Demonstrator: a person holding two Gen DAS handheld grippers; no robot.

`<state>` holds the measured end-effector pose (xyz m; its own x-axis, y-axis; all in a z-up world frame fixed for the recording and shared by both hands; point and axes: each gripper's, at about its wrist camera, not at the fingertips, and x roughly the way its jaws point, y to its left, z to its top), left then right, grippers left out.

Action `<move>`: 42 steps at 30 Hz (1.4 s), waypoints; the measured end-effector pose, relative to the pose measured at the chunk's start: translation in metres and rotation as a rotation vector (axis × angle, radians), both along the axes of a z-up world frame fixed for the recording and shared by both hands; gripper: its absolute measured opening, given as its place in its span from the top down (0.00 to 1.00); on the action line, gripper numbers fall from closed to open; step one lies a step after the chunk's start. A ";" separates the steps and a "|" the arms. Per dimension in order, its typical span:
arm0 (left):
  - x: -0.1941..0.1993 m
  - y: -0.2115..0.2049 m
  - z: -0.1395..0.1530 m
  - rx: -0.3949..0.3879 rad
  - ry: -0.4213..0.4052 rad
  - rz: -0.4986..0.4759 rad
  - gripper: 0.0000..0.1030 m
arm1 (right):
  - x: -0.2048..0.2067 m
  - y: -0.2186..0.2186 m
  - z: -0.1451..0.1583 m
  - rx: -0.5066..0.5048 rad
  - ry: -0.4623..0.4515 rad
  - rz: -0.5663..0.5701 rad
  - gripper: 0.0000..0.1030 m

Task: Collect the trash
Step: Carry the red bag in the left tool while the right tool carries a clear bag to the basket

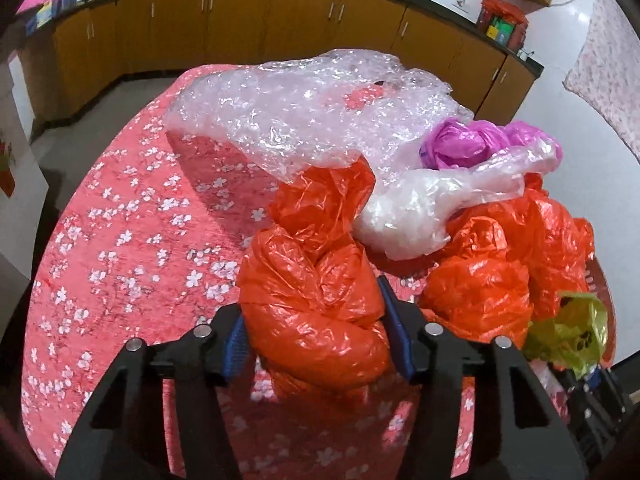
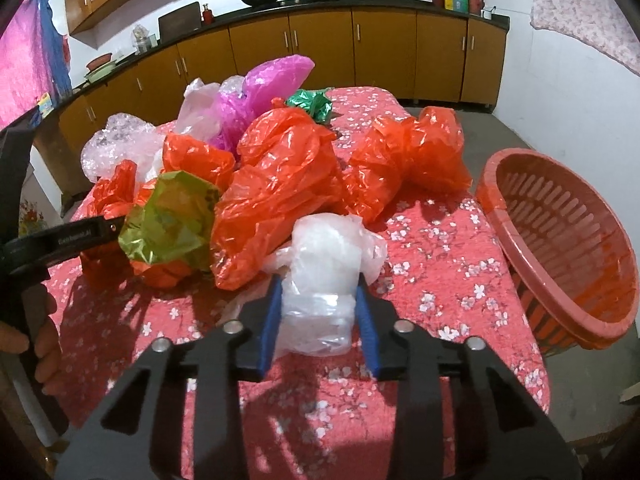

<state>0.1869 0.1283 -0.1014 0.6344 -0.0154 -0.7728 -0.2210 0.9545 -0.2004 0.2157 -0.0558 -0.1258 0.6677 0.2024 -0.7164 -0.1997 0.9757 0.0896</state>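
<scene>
A heap of crumpled plastic bags lies on a red flowered table point(image 1: 132, 248). My left gripper point(image 1: 316, 320) is shut on an orange bag point(image 1: 316, 312) at the heap's near side. Behind it lie clear bubble wrap point(image 1: 288, 108), a white bag point(image 1: 420, 216), a purple bag point(image 1: 460, 144) and a yellow-green wrapper point(image 1: 568, 332). My right gripper point(image 2: 318, 304) is shut on a clear white bag point(image 2: 324, 280) resting on the table. Orange bags point(image 2: 280, 188), a yellow-green wrapper point(image 2: 172, 220), a purple bag point(image 2: 260, 100) and a green foil wrapper point(image 2: 310, 104) lie beyond. The left gripper's body point(image 2: 60, 240) shows at the left edge.
An orange slotted basket point(image 2: 560, 248) stands tilted at the table's right edge. Brown kitchen cabinets point(image 2: 320, 44) with a dark counter and two woks run along the back wall. Grey floor lies beyond the table.
</scene>
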 end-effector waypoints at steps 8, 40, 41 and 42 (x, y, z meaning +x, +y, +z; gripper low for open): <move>-0.028 -0.002 0.017 0.029 -0.070 -0.044 0.48 | -0.012 -0.020 0.012 0.014 -0.021 -0.046 0.72; -0.023 -0.185 0.104 -0.029 -0.278 -0.480 0.48 | -0.033 -0.195 0.068 0.020 -0.178 -0.386 0.72; -0.018 -0.198 0.103 -0.036 -0.275 -0.506 0.48 | -0.032 -0.203 0.069 0.018 -0.182 -0.400 0.72; -0.016 -0.203 0.100 -0.042 -0.273 -0.524 0.48 | -0.031 -0.210 0.070 0.017 -0.185 -0.412 0.72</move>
<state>0.1712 -0.0744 -0.0011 0.7099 -0.4069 -0.5749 0.3422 0.9127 -0.2234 0.1845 -0.2655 -0.0561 0.8118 -0.0961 -0.5760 0.1907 0.9759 0.1059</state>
